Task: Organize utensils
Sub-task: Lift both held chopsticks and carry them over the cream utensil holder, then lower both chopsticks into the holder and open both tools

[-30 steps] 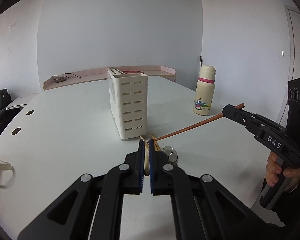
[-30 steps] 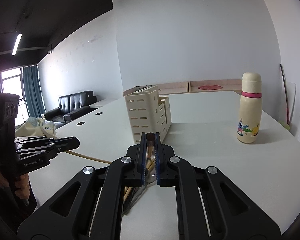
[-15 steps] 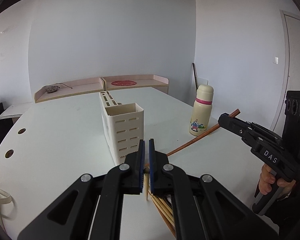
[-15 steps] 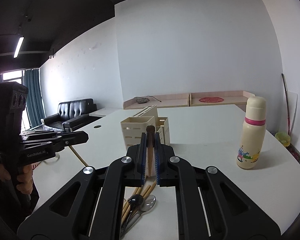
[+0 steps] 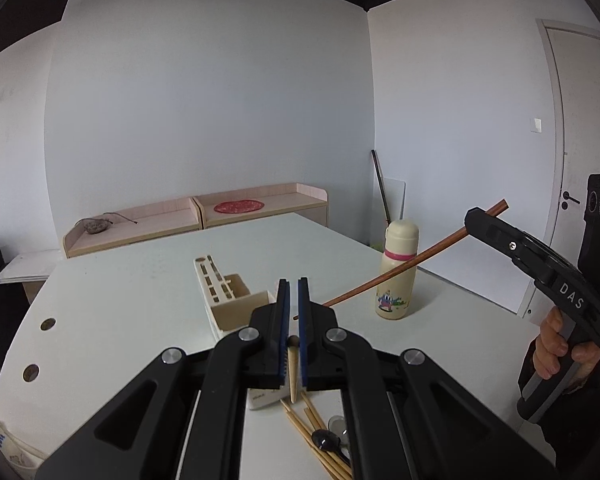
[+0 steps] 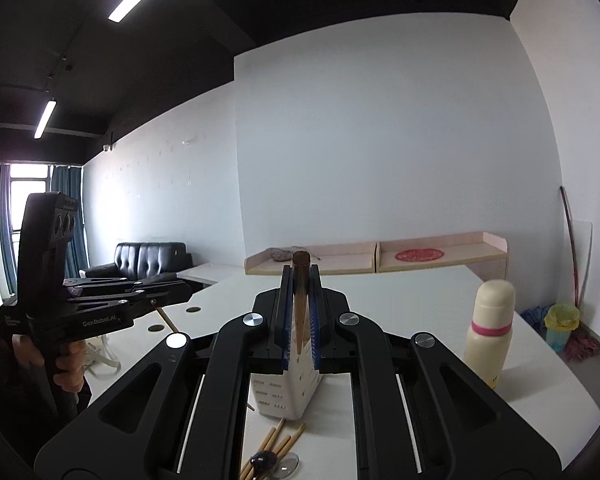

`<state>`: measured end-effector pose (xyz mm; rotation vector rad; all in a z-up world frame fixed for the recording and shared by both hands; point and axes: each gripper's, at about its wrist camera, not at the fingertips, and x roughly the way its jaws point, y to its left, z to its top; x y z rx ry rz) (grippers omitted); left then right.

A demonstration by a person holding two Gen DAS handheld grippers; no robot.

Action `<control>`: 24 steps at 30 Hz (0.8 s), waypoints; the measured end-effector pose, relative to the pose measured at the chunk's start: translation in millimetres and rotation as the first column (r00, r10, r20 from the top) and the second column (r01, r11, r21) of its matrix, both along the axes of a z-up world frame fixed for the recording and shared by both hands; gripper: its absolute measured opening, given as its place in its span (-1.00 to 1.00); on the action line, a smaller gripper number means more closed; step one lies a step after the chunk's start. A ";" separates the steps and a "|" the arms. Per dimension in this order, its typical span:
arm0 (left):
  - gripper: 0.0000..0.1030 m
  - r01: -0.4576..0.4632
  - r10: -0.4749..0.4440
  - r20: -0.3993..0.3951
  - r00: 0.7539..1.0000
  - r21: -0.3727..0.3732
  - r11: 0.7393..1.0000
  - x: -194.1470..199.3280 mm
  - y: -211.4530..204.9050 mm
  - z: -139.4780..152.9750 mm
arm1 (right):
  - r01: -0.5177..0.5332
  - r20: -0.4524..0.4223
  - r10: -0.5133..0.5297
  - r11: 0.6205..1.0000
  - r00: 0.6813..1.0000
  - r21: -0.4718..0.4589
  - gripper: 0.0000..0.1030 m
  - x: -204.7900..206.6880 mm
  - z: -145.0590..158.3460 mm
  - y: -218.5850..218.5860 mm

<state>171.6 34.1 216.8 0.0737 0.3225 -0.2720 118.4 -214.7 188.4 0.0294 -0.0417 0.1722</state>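
Observation:
My left gripper (image 5: 293, 286) is shut on a light wooden chopstick (image 5: 293, 372), which hangs down between its pads. My right gripper (image 6: 301, 270) is shut on a dark reddish-brown chopstick (image 6: 300, 300). In the left wrist view that brown chopstick (image 5: 396, 270) slants down leftward from the right gripper (image 5: 471, 217). Both grippers are held above the cream slotted utensil holder (image 5: 230, 300) on the white table (image 5: 132, 300). Several light chopsticks (image 5: 312, 436) and two spoons (image 5: 330, 438) lie on the table in front of the holder. The right wrist view shows the left gripper (image 6: 184, 293) at the left.
A cream bottle (image 5: 396, 276) with a pink band stands to the right of the holder. Round cable holes (image 5: 48, 324) mark the table's left side. Low wooden shelves (image 5: 196, 216) run along the back wall. A person's hand (image 5: 556, 344) grips the right handle.
Both grippers have risen, each still holding its chopstick. The holder and the utensils on the table now sit lower in both views.

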 end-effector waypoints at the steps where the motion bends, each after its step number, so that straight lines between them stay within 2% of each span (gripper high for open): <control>1: -0.92 0.006 -0.006 0.011 1.000 -0.004 1.000 0.7 -0.2 7.4 | 0.003 0.019 -0.003 1.000 1.000 0.000 -0.87 -1.2 6.4 -0.6; 8: -0.92 -0.025 0.025 0.084 0.996 -0.004 1.000 2.4 3.1 49.9 | -0.002 0.076 0.002 1.000 0.997 0.001 -0.87 4.2 32.8 -2.4; 13: -0.92 -0.059 0.060 0.120 0.991 -0.013 0.998 9.1 2.1 70.1 | -0.031 0.052 0.030 0.999 0.998 0.015 -0.87 16.5 40.0 -2.8; 17: -0.92 -0.097 0.098 0.143 0.985 -0.017 0.995 21.8 0.7 73.4 | -0.040 0.019 0.039 0.999 0.999 0.021 -0.87 29.6 36.7 -0.5; 21: -0.92 -0.113 0.119 0.132 0.984 -0.047 0.992 40.4 6.0 65.6 | -0.041 -0.031 0.041 0.999 0.999 0.014 -0.87 38.1 28.6 8.1; 24: -0.92 -0.151 0.158 0.195 0.968 -0.048 0.987 42.0 8.9 59.5 | -0.047 -0.072 0.048 0.999 0.996 0.020 -0.87 48.4 23.0 13.9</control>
